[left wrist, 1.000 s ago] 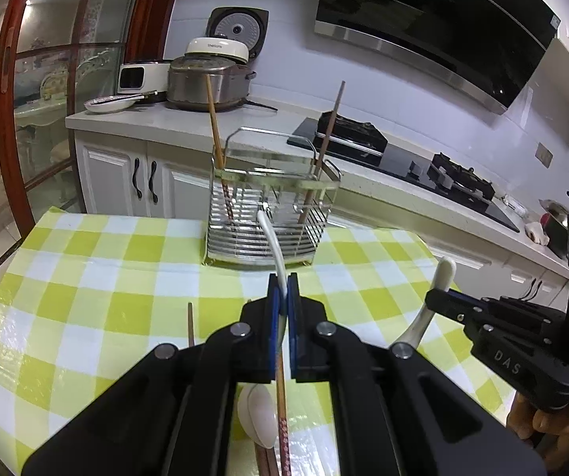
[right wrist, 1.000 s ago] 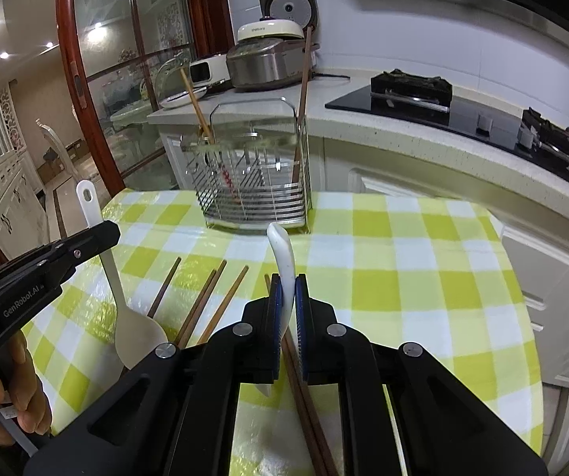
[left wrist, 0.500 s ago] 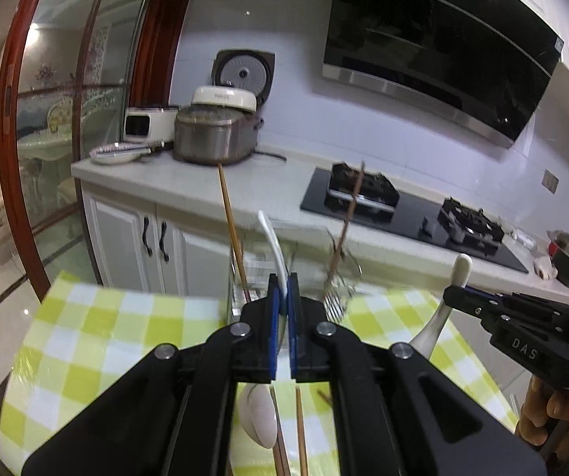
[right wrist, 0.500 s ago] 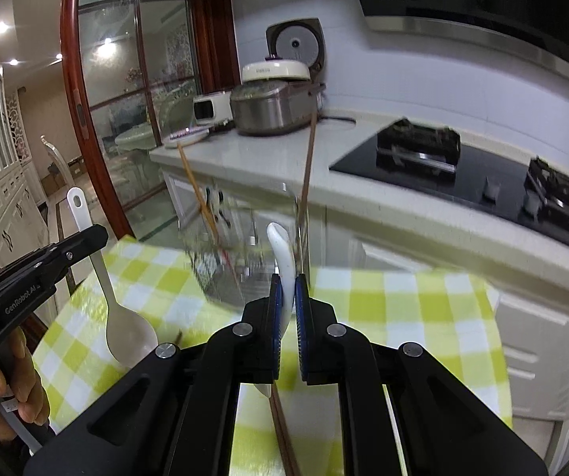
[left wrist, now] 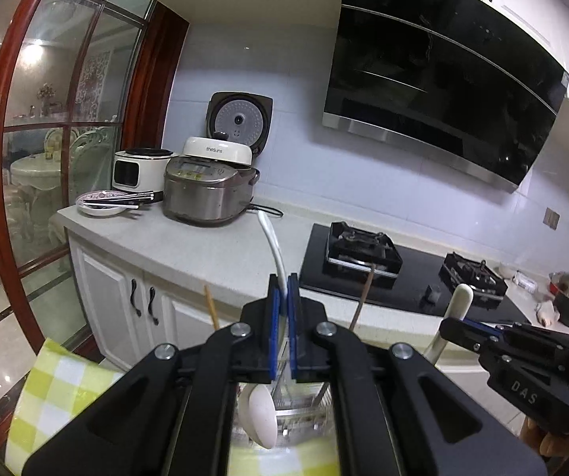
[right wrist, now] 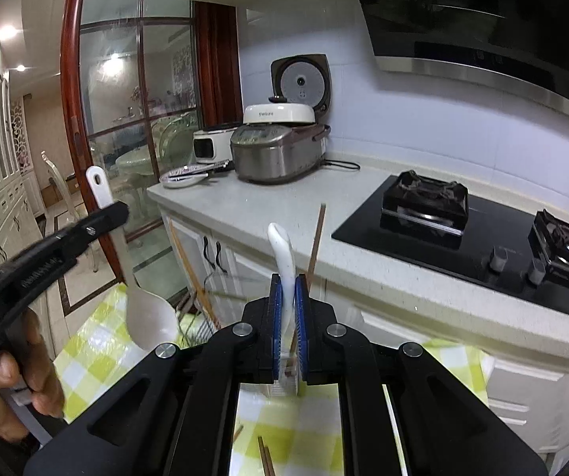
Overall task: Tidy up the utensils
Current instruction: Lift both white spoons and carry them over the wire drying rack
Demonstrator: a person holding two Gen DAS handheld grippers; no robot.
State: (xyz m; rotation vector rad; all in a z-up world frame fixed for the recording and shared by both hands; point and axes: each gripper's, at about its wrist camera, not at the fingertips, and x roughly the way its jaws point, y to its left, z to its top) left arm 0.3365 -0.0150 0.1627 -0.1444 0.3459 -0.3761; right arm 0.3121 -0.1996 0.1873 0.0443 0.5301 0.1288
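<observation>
White plastic rice spoon, smooth and curved, is pinched in the left gripper fingers; the right gripper fingers clamp a white ceramic soup spoon above the wire utensil rack on the checked tabletop.

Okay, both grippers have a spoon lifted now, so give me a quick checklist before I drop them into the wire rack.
1. Left gripper shut on its white spoon: ok.
2. Right gripper shut on its white spoon: ok.
3. Both spoons lifted off the checked tablecloth: ok.
4. Wire rack in sight: partly, low in both views.
5. Free slot in the rack: cannot tell; chopsticks already stand in it.
6. Grippers apart from each other: ok.
</observation>
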